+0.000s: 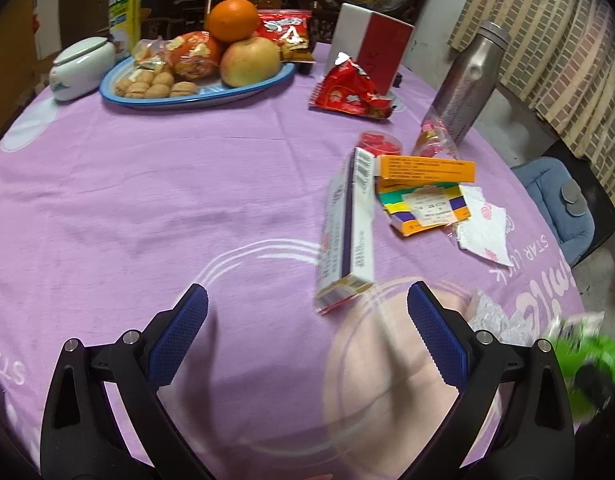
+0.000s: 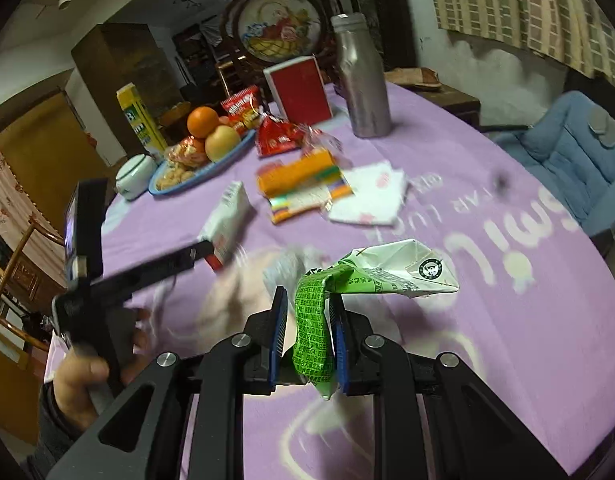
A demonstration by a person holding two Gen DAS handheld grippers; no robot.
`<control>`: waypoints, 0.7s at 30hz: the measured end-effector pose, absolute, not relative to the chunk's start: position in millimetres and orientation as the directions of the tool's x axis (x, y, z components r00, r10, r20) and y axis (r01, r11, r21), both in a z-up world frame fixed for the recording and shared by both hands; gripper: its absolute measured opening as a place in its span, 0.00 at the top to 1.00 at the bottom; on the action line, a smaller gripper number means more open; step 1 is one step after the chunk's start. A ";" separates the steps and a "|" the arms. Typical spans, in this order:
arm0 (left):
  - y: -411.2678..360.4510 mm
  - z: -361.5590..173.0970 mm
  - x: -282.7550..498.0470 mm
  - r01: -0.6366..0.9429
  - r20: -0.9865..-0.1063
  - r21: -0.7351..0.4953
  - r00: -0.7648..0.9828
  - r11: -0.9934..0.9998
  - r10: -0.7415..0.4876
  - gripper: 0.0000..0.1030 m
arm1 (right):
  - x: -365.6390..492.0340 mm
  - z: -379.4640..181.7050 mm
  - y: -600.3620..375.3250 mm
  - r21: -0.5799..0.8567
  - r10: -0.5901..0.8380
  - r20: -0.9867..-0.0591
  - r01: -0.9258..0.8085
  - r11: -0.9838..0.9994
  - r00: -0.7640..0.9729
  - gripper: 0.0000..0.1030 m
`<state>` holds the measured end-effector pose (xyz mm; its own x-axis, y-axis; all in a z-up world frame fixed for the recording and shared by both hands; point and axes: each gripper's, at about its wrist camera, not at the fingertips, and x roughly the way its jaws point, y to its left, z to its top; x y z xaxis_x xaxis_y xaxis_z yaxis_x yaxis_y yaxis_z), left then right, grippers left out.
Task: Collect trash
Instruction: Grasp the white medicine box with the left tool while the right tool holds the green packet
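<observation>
the crushed green-and-white drink carton (image 2: 371, 280) hangs above the purple tablecloth (image 2: 507, 360), clear of the surface, pinched at its green lower part by the right gripper (image 2: 309, 336), whose blue pads are pressed close on it while the crumpled white top flares out to the right. in the left wrist view the same carton shows only as a green blur (image 1: 583, 354) at the right edge. the left gripper (image 1: 307, 332) hovers over the cloth with its jaws spread wide and nothing between them, held by a hand (image 2: 87, 376) visible low in the right wrist view. just ahead of it lies a long white box (image 1: 345, 232), and beyond that an orange box (image 1: 425, 170), a multicoloured flat packet (image 1: 423, 208) and a white printed napkin (image 1: 485, 226), all close together; a red snack wrapper (image 1: 349, 90) sits farther back near the steel flask (image 1: 467, 80). no bin or bag shows in either view, so where the carton should go cannot be told. the step in hand looks like carrying the carton off to a drop point. to do it well, keep the pinch firm, since the grip sits low on a soft, crumpled body that could slide out, carry it level, and keep it away from the fruit plate (image 1: 267, 82), which is likely not trash.
</observation>
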<state>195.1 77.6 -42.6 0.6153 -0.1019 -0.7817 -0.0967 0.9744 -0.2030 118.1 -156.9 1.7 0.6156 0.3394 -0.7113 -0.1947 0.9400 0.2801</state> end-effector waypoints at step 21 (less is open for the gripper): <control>72.4 -65.9 247.5 -0.201 -0.901 -0.059 0.432 0.978 0.034 0.07 | 95.2 5.6 -166.4 0.297 0.371 -0.693 -0.224 0.928 0.618 0.79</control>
<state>247.5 72.4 -65.9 0.4322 0.0345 -0.9011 -0.2009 0.9778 -0.0589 95.2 -166.4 5.6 0.6181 0.3707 -0.6932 -0.2235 0.9283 0.2971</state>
